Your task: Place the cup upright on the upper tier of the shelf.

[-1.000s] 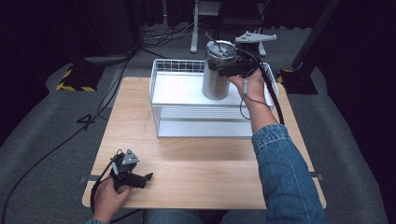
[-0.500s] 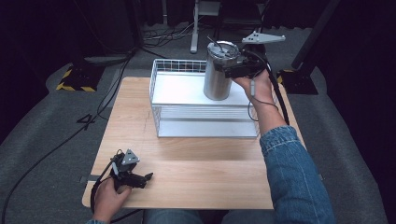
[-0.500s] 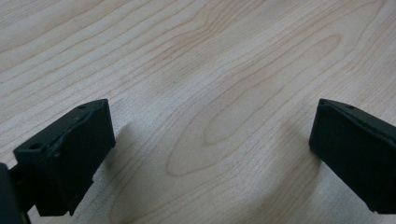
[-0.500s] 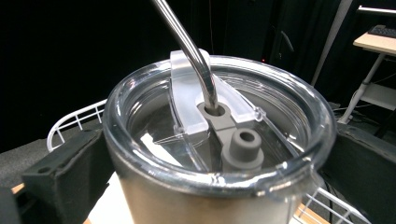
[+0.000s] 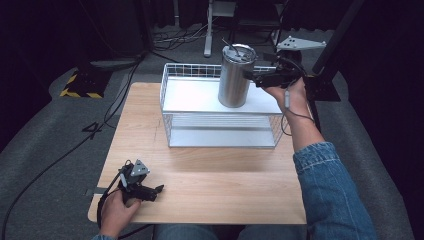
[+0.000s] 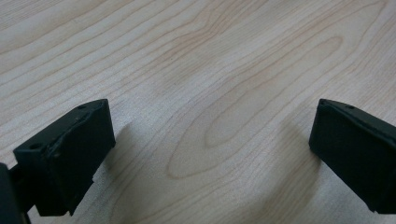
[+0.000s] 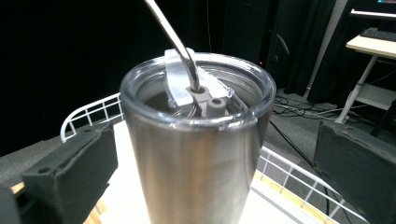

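A stainless steel tumbler [image 5: 234, 77] with a clear lid and a metal straw [image 7: 170, 37] stands upright on the white top shelf of a wire rack [image 5: 192, 97]. My right gripper [image 5: 252, 76] is at the tumbler's right side, open. In the right gripper view its two black jaws flank the tumbler [image 7: 196, 158] with a gap on each side. My left gripper [image 5: 157, 190] rests low over the wooden table [image 5: 210, 170] near the front left corner. Its jaws stand wide open over bare wood, and my left gripper [image 6: 210, 154] holds nothing.
The rack takes up the back half of the table, with a lower shelf [image 5: 220, 135] under the top one. A grey floor with cables [image 5: 115, 100] surrounds the table. A black stand [image 5: 327, 75] rises just behind my right hand.
My right hand has drawn back to the right from the tumbler, which stays in place on the rack. The left gripper has not moved.
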Available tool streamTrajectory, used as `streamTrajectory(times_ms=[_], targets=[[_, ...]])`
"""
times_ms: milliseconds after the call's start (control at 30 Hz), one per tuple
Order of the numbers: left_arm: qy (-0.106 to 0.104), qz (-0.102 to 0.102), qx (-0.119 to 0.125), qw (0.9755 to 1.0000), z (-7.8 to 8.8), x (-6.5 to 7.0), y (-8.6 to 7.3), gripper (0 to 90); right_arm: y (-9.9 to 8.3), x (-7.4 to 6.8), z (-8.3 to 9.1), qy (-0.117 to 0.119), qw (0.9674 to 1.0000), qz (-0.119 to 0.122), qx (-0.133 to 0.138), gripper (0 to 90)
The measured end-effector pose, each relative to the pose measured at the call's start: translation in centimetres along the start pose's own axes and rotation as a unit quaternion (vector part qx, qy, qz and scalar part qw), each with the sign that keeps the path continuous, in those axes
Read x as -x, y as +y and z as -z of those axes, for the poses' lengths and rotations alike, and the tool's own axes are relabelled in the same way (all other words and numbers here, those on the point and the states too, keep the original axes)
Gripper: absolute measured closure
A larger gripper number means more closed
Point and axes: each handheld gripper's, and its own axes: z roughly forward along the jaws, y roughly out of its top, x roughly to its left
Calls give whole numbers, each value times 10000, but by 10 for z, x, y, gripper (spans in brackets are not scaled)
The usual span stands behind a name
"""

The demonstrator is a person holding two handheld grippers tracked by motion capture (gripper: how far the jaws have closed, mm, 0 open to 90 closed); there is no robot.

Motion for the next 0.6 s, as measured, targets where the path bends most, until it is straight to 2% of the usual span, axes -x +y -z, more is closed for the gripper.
streamTrajectory(times_ms=[300, 600], targets=[[0, -2, 1, 10000, 0, 0, 0, 6, -2, -7, 28, 119, 9996, 226, 69, 2], [-10, -18, -4, 10000, 0, 0, 0, 6, -11, -14, 62, 147, 9994, 290, 130, 2]])
